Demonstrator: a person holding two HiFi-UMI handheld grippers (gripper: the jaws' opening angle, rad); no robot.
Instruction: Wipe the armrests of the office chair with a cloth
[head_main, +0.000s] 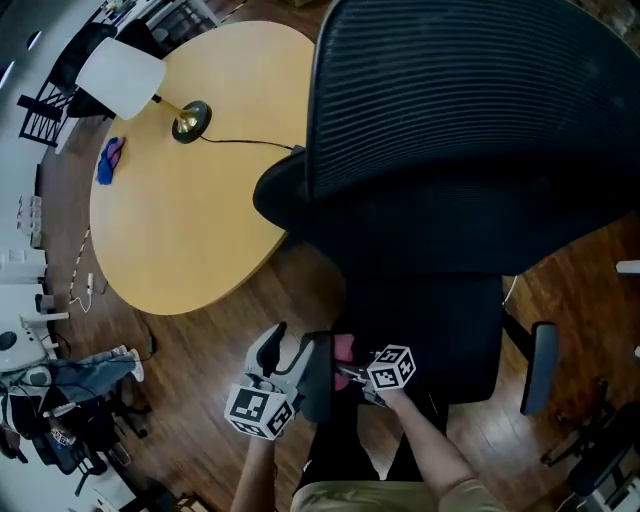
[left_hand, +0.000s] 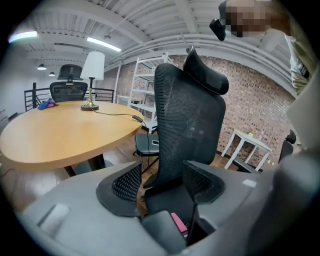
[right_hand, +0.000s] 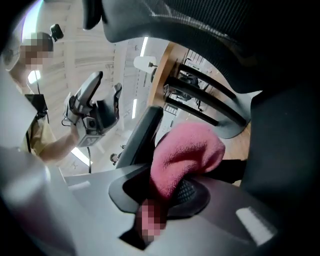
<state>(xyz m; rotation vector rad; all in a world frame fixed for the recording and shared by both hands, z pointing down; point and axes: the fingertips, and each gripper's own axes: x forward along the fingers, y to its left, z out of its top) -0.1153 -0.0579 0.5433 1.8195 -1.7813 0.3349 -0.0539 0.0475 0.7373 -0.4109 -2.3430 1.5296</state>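
Lowest in the head view, the left gripper (head_main: 284, 362) has its fingers spread wide with nothing between the pads. In the left gripper view the end of the near armrest (left_hand: 161, 231) lies just below that gap. Just to its right in the frame, the right gripper (head_main: 352, 374) has its fingers closed on the pink cloth (head_main: 343, 348), which sits at lower centre, beside that same armrest.

In the right gripper view the cloth bulges past the tips as a fat wad. Only a small patch of it would likely meet the armrest, so a stroke could leave much of the top unwiped. Pressing harder could bring the hard fingertips onto the pad, or the drag could pull the cloth out of the grip.

The two grippers are close together, so a careless sweep could knock one against the other. If the left one does not steady the armrest, the office chair (head_main: 470, 130) may swivel or roll on the wooden floor (head_main: 200, 350) under the push.

Further off, at the right of the frame, the second armrest (head_main: 540, 368) lies across the seat and calls for a long reach. Beyond the chair, a shove could send it against the round counter (head_main: 190, 220), which carries a lamp (head_main: 125, 72).
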